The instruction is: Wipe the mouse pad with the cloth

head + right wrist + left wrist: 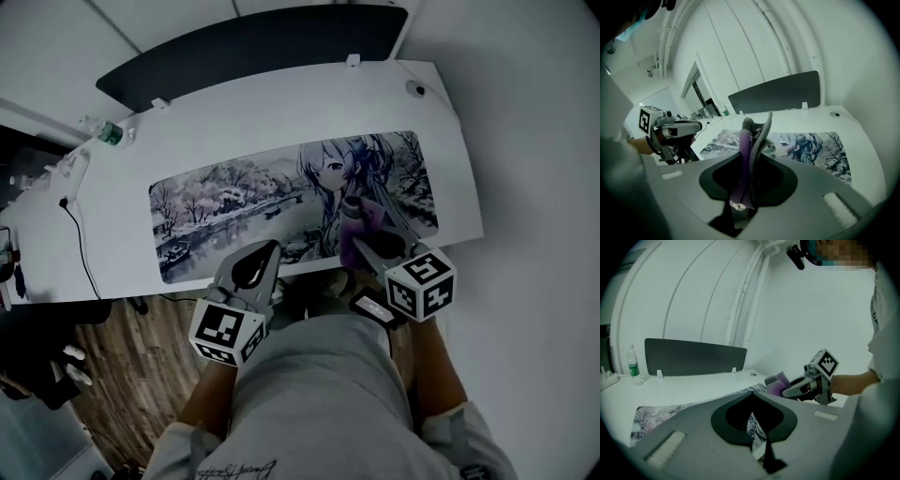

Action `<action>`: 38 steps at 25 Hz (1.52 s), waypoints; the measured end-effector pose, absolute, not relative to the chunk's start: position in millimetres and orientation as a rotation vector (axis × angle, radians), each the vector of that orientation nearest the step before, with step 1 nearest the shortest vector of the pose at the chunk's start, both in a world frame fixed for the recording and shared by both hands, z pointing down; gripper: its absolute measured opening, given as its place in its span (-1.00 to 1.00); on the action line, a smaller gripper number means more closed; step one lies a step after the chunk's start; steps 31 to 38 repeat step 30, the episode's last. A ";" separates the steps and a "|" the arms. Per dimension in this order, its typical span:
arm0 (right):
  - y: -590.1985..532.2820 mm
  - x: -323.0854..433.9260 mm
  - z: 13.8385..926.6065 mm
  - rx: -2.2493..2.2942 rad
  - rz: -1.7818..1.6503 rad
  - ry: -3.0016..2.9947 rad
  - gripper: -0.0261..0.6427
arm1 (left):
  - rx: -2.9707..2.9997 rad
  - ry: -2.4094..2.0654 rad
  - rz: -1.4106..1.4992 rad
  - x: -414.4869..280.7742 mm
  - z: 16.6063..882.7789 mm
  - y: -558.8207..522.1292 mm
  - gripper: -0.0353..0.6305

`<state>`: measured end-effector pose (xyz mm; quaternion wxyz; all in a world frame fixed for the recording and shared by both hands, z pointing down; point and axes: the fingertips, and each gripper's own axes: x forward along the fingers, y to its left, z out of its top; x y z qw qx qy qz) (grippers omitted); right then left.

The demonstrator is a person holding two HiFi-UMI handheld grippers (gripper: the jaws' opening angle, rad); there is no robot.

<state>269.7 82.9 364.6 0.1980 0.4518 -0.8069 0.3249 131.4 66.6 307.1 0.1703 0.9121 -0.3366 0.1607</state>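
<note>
Now, right tool [364, 247] clamped on cloth [357, 225] at mouse pad [234, 199] near edge, left tool [269, 249] closed

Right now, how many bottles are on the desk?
1. A bottle stands at the desk's far left corner. No other shows, though the picture's left edge could hide one.

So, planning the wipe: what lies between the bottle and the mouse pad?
Only bare desk separates bottle and mouse pad; the head view shows it.
</note>
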 end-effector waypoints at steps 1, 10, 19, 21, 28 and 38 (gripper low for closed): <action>84.1 261.7 358.7 1.252 0.892 -2.270 -0.66 | 2.592 -0.965 0.455 126.5 304.1 67.6 -0.84; 88.8 218.0 318.1 1.260 0.779 -2.335 -0.67 | 2.626 -0.989 0.407 93.2 279.7 70.7 -0.84; 91.3 204.9 310.4 1.290 0.788 -2.331 -0.67 | 2.689 -0.932 0.389 91.2 264.1 65.2 -0.84; 90.0 203.1 309.6 1.288 0.781 -2.331 -0.67 | 2.689 -0.941 0.385 88.5 263.3 64.3 -0.84; 80.6 190.2 305.0 1.257 0.751 -2.348 -0.67 | 2.670 -0.969 0.380 75.8 266.1 61.1 -0.84; 78.9 186.8 304.4 1.249 0.747 -2.351 -0.67 | 2.666 -0.975 0.379 72.4 266.3 59.9 -0.84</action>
